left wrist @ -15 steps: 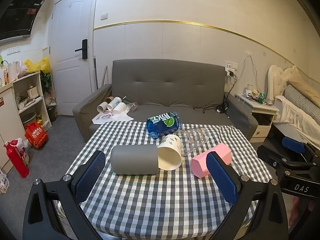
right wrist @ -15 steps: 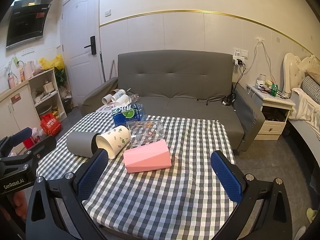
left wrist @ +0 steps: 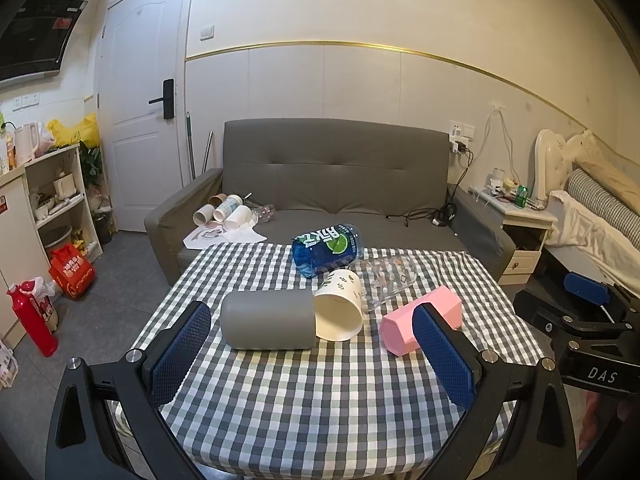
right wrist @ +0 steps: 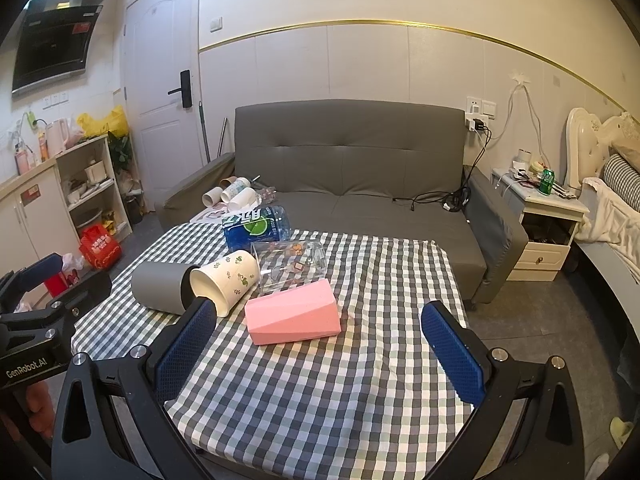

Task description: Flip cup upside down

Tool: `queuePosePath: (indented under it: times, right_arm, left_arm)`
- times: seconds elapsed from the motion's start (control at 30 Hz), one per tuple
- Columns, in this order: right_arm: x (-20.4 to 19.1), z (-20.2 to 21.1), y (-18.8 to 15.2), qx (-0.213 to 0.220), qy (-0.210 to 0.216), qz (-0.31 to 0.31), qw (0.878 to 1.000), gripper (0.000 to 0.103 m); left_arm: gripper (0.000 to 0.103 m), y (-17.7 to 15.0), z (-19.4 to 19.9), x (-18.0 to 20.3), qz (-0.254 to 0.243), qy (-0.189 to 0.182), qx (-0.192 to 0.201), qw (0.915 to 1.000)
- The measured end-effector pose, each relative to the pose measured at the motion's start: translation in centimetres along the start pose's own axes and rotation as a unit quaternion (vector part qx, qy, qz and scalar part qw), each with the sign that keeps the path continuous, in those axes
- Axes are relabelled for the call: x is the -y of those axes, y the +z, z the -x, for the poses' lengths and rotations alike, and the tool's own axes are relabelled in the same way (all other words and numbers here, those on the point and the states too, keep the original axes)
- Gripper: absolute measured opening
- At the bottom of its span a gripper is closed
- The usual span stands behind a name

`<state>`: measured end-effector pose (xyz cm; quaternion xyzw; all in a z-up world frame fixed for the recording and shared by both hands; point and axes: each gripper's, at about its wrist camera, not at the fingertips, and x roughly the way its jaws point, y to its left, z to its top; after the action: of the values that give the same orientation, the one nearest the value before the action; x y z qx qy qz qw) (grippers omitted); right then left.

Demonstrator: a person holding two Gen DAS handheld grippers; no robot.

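On the checkered table [left wrist: 320, 400], everything was lying on its side. Closest to the left gripper [left wrist: 316, 356] was a grey cup [left wrist: 266, 320], flat on the cloth with its rounded closed end pointing left and its mouth to the right. Right at that mouth sat a white paper cup [left wrist: 340, 308] with little leaf prints, also tipped over, with its open rim facing the near edge; the two looked like they were touching. Just behind them was a blue plastic bottle [left wrist: 326, 246] at the far side of the table, and a clear glass [left wrist: 384, 278] lay beside it, to the right. A pink faceted cup [left wrist: 416, 322] was over on the right, partly hidden behind the left gripper's right pad.

Both grippers were spread wide with nothing between the pads. The left one hung over the near edge, grey cup roughly framed between its fingers but well short of contact. The right gripper [right wrist: 320, 348] hovered over the near right part of the table, with the pink cup lying just beyond its fingers, to the left of centre.

Behind the table there was a grey sofa [left wrist: 332, 184] with some paper cups [left wrist: 224, 212] piled on the left of the seat.
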<state>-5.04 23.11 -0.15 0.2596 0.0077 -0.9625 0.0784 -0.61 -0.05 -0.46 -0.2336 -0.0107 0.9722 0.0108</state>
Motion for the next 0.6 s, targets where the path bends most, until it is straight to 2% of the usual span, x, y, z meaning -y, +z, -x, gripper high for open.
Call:
queuePosePath:
  times: [0.4,0.6]
  right_arm:
    - [0.0,0.0,0.2,-0.002,0.001,0.006,1.0,0.103]
    - [0.4,-0.4,0.4,-0.014,0.008,-0.002,1.0,0.103]
  left_arm:
    - [0.103,0.2,0.1,1.0,-0.023,-0.025,-0.001,0.9994]
    - [0.103,0.5,-0.5,1.3,-0.024,-0.022,-0.015,0.9993]
